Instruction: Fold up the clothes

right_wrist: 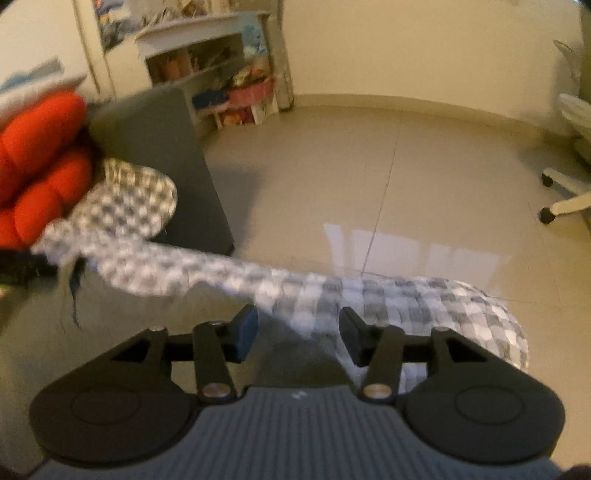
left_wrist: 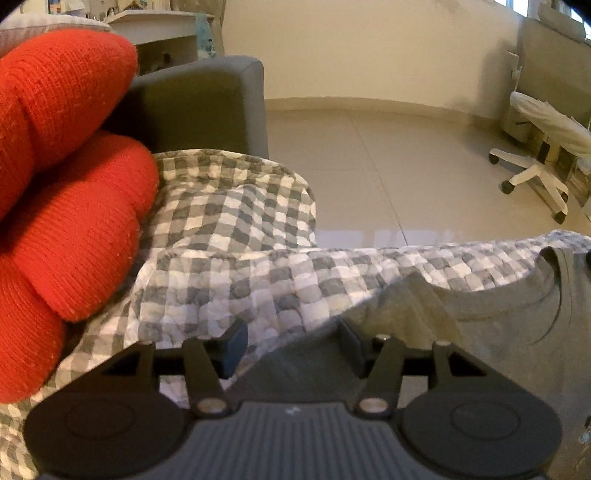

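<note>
Light: dim, warm yellowish cast indoors in both views.
Source: windows (left_wrist: 517, 5) at top right of left view, bright.
Glare: pale reflections on the floor (right_wrist: 406, 254), also seen in left view.
Shadows: soft, under the chair (left_wrist: 532, 173).
Blur: right view smeared, checked cover (right_wrist: 258, 280) and red cushion (right_wrist: 40, 147) streaked; left view sharper.
Distortion: fisheye bending, dark corners.

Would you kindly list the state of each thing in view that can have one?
Left hand-held gripper: open, jaws apart over cloth, gripping nothing.
Right hand-held gripper: open, nothing pinched.
Grey T-shirt: lying spread on the checked cover, unfolded and wrinkled.
Checked cover: rumpled, draped over the seat edge.
Red knitted cushion: resting against the grey armrest.
</note>
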Demonstrator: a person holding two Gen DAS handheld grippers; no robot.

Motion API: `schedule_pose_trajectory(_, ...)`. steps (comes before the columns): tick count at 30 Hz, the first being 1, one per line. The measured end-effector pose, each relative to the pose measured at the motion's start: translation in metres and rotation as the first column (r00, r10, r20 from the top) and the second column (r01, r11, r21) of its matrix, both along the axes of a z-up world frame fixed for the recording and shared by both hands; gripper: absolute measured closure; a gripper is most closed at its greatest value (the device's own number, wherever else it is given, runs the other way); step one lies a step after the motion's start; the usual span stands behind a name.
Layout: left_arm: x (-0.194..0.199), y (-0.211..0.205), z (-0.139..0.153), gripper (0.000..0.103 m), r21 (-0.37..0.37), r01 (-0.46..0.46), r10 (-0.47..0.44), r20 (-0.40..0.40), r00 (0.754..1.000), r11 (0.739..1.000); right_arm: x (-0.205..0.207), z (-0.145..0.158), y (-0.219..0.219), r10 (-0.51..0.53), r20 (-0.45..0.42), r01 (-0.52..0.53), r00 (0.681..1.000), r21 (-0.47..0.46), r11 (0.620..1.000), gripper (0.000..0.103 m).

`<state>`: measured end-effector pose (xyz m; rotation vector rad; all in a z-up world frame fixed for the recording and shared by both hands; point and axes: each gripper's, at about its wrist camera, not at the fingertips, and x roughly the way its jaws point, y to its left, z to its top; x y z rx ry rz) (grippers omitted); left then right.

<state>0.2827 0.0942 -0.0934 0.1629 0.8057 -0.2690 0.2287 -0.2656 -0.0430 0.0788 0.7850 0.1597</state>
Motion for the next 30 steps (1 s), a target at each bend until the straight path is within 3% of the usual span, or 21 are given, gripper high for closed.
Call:
schedule_pose_trajectory(1, -0.002, 0.0, -0.001, 0.063, -0.013, 0.002, -0.002, 0.004, 1.0, 1.0, -0.003, -0.003, 0.003, 0.007, -0.005, -0.007, 1.0, -0.024, 1.0, 0.05)
schedule_pose_trajectory(3, -0.006, -0.002, -0.002, 0.087, -0.05, 0.008, -0.008, 0.007, 1.0, 0.999, -0.009, -0.008, 0.007, 0.018, -0.004, -0.018, 1.0, -0.067, 0.998, 0.06)
schedule_pose_trajectory(5, -0.011, -0.01, -0.003, 0.098, -0.028, 0.015, -0.014, 0.033, 0.999, 1.0, -0.018, -0.009, 0.01, 0.03, 0.024, -0.028, 0.999, -0.083, 0.996, 0.084)
schedule_pose_trajectory(6, -0.014, -0.013, -0.003, 0.1, -0.015, 0.013, -0.013, 0.052, 0.999, 1.0, -0.02, -0.008, 0.013, 0.032, 0.034, -0.029, 0.999, -0.101, 0.994, 0.088)
schedule_pose_trajectory(8, -0.017, -0.016, -0.001, 0.1, -0.004, 0.005, -0.004, 0.089, 0.996, 1.0, -0.024, -0.005, 0.017, 0.034, 0.062, -0.025, 0.997, -0.14, 0.99, 0.093)
schedule_pose_trajectory(17, -0.006, -0.027, 0.019, 0.101, -0.016, -0.05, 0.052, 0.261, 0.964, 0.999, -0.022, 0.016, 0.01, -0.033, 0.234, 0.081, 0.972, -0.196, 0.977, 0.096)
schedule_pose_trajectory(20, 0.002, -0.039, 0.016, 0.1, 0.007, -0.052, 0.048, 0.273, 0.961, 0.999, -0.014, 0.012, 0.01, -0.049, 0.23, 0.1, 0.972, -0.214, 0.972, 0.095)
schedule_pose_trajectory(24, 0.013, -0.054, -0.003, 0.099, 0.056, -0.083, 0.069, 0.217, 0.974, 0.995, 0.001, -0.004, 0.009, -0.076, 0.169, 0.11, 0.983, -0.2, 0.974, 0.094)
schedule_pose_trajectory(26, 0.013, -0.06, -0.012, 0.096, 0.1, -0.103, 0.081, 0.209, 0.975, 0.99, 0.006, -0.012, 0.011, -0.091, 0.133, 0.116, 0.987, -0.197, 0.974, 0.087)
schedule_pose_trajectory(28, 0.006, -0.061, -0.011, 0.087, 0.095, -0.123, 0.1, 0.222, 0.97, 0.988, 0.005, -0.011, 0.014, -0.095, 0.119, 0.118, 0.988, -0.205, 0.972, 0.078)
schedule_pose_trajectory(30, -0.002, -0.057, -0.004, 0.07, 0.057, -0.147, 0.131, 0.226, 0.965, 0.988, -0.002, -0.004, 0.015, -0.089, 0.126, 0.114, 0.988, -0.205, 0.972, 0.066)
